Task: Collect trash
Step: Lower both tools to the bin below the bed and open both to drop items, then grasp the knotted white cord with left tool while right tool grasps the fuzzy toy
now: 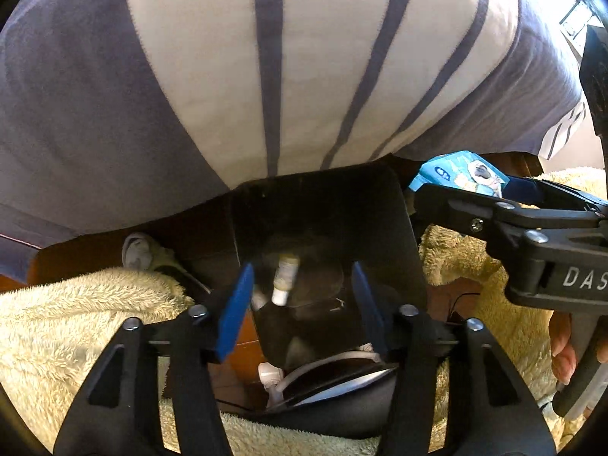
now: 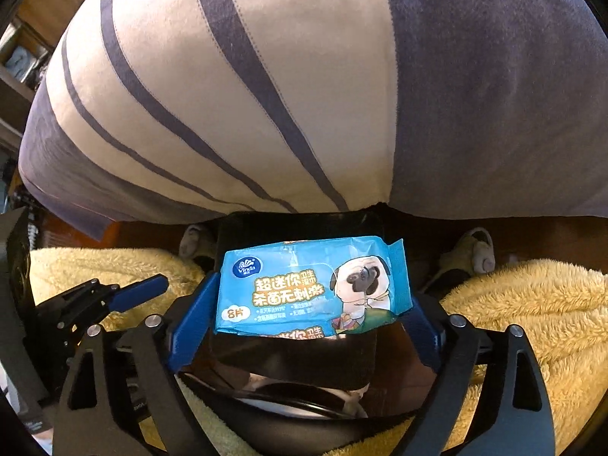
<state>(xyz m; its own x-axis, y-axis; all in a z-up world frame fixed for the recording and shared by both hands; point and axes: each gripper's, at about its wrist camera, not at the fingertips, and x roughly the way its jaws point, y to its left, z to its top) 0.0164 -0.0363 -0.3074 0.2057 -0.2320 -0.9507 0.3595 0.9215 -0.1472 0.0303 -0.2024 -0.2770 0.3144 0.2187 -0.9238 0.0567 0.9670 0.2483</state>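
A black trash bin (image 1: 334,205) stands on the floor between the person's legs. Inside it lies a small cream tube with a white cap (image 1: 285,279). My left gripper (image 1: 304,304) is open and empty, its blue pads held over the bin's mouth. My right gripper (image 2: 304,311) is shut on a blue wet-wipes packet (image 2: 311,285) with a dog picture. It holds the packet just above the bin (image 2: 304,224). The packet also shows at the right of the left wrist view (image 1: 461,171), with the right gripper (image 1: 429,190) behind it.
The person's striped shirt (image 1: 266,57) fills the top of both views. Fluffy yellow trousers (image 1: 76,311) flank the bin on both sides. A slippered foot (image 1: 140,250) rests left of the bin, another (image 2: 475,250) shows to its right. White cables (image 1: 304,372) lie below.
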